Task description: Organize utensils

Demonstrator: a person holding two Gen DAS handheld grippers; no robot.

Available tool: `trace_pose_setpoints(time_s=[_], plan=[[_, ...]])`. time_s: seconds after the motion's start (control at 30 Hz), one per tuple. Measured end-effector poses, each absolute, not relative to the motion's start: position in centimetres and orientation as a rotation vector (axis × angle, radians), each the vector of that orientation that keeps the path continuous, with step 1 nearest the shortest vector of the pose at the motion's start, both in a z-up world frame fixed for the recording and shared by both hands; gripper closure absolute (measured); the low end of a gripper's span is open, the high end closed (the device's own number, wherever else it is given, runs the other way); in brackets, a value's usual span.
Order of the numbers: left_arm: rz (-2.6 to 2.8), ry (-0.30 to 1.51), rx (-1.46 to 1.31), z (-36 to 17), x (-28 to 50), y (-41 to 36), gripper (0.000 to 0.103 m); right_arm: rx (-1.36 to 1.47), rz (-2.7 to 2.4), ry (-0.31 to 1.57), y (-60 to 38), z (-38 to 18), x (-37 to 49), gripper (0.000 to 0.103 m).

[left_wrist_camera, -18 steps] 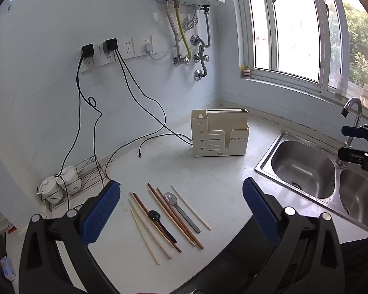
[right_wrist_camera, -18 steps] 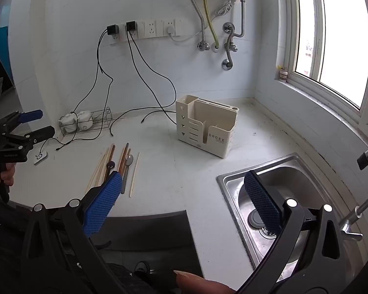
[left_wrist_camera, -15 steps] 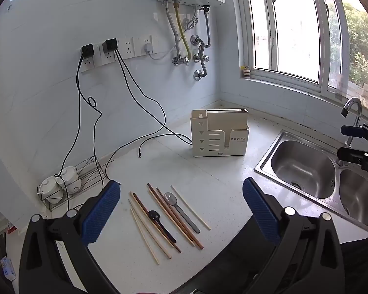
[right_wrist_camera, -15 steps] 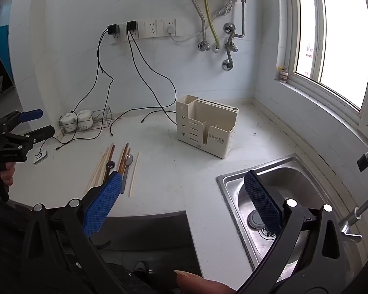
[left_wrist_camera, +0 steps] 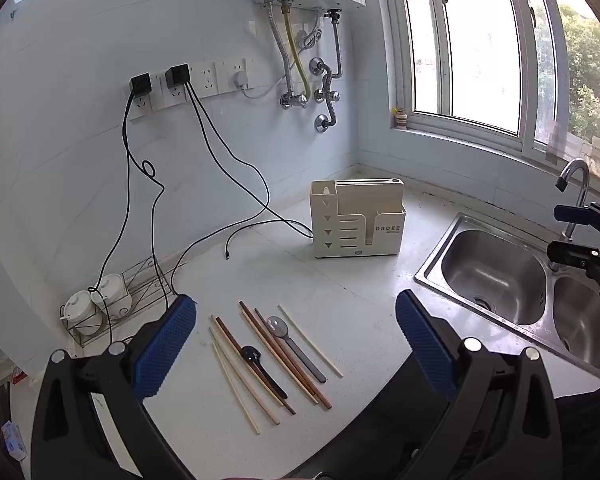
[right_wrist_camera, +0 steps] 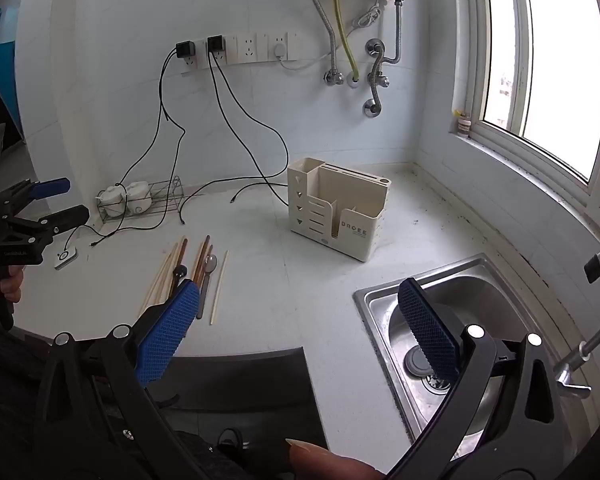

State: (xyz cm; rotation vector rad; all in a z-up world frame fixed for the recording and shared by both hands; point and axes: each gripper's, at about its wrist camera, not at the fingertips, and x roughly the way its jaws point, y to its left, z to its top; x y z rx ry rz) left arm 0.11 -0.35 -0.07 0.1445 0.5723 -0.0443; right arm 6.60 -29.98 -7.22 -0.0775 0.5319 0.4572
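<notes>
My left gripper, jaws wide, empty | chopsticks lie ahead at counter's near edge, long axes pointing away | right gripper farther, agape.

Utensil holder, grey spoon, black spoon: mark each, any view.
Utensil holder (left_wrist_camera: 384, 236): left wrist view, front panel beside the lettering.
Grey spoon (left_wrist_camera: 277, 325): left wrist view, on its bowl.
Black spoon (left_wrist_camera: 251, 353): left wrist view, on its bowl, among the chopsticks.
</notes>
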Motion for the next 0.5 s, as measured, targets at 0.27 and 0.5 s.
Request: trace_pose_setpoints(time_s=[0.27, 0.5], plan=[[-0.043, 0.568, 0.154, 0.16, 0.68, -0.26, 0.005, -0.071, 0.458, 0.529, -29.87, -7.06, 6.69, 0.008], [-0.039, 0.562, 0.152, -0.05, 0.75, -0.23, 0.005, -0.067, 0.459, 0.526, -30.02, -7.02, 6.62, 0.008]])
